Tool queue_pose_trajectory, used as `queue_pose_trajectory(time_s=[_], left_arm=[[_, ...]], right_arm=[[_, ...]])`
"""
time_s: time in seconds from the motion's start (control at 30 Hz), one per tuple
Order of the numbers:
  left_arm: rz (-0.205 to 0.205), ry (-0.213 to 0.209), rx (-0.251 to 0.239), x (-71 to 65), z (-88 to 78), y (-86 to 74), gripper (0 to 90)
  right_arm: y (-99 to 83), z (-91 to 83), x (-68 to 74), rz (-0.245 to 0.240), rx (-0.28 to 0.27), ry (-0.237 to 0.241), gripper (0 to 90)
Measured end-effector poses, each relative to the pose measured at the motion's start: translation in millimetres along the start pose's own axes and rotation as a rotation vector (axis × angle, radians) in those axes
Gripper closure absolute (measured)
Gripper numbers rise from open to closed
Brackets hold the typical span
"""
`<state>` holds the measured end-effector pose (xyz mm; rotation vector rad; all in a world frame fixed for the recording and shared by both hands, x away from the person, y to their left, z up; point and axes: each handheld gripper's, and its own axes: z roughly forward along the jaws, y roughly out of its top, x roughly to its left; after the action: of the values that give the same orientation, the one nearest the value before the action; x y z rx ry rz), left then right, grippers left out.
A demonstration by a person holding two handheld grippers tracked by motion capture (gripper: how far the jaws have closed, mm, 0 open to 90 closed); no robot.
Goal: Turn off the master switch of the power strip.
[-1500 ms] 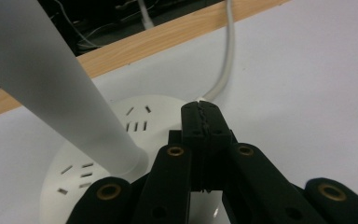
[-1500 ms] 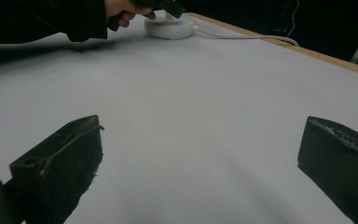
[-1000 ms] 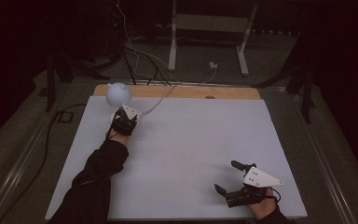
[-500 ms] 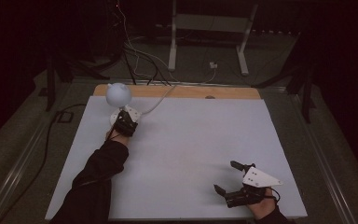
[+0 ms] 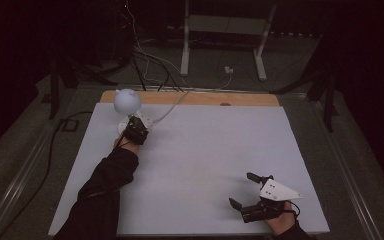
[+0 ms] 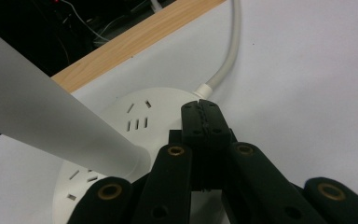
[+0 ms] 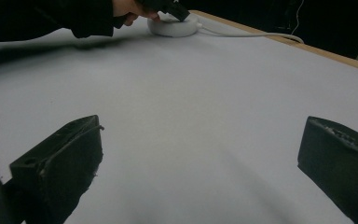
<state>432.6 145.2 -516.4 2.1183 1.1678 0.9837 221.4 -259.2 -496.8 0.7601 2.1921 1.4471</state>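
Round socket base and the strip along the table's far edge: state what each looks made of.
Round socket base: seemingly moulded white plastic, matte and smooth, with crisp cut slots. Far edge strip: wood or wood-look laminate, going by its tan streaked grain; which one is unclear.

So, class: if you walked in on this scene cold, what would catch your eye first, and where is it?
First, the white globe lamp at the table's far left corner, rising from a round white socket base with a cable trailing off the back edge. The left gripper sits shut on top of that base. Near the front right, the right gripper rests with its jaws wide open on the bare white table.
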Motion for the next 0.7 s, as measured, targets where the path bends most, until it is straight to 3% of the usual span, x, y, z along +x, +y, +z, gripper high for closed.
queue_pose_trajectory(time_s=[0.1,0.27,0.5,0.57,0.7], left_arm=[[0.024,0.01,0.015,-1.9,0.1,2.1,90.0],[0.001,-0.012,0.047,0.9,0.5,6.5,90.0],[0.029,-0.032,0.086,2.8,1.7,11.3,90.0],[0.013,-0.049,0.081,5.3,1.7,10.4,90.0],[0.041,-0.031,0.077,2.4,1.1,10.1,90.0]], right_arm=[[0.0,0.4,0.3,0.0,0.001,0.003,0.0],[0.5,0.1,0.7,-0.005,0.0,0.003,0.0],[0.6,-0.3,0.6,-0.003,-0.002,0.004,0.0],[0.6,-0.2,0.5,-0.003,-0.002,0.005,0.0],[0.4,-0.2,0.3,-0.002,-0.001,0.006,0.0]])
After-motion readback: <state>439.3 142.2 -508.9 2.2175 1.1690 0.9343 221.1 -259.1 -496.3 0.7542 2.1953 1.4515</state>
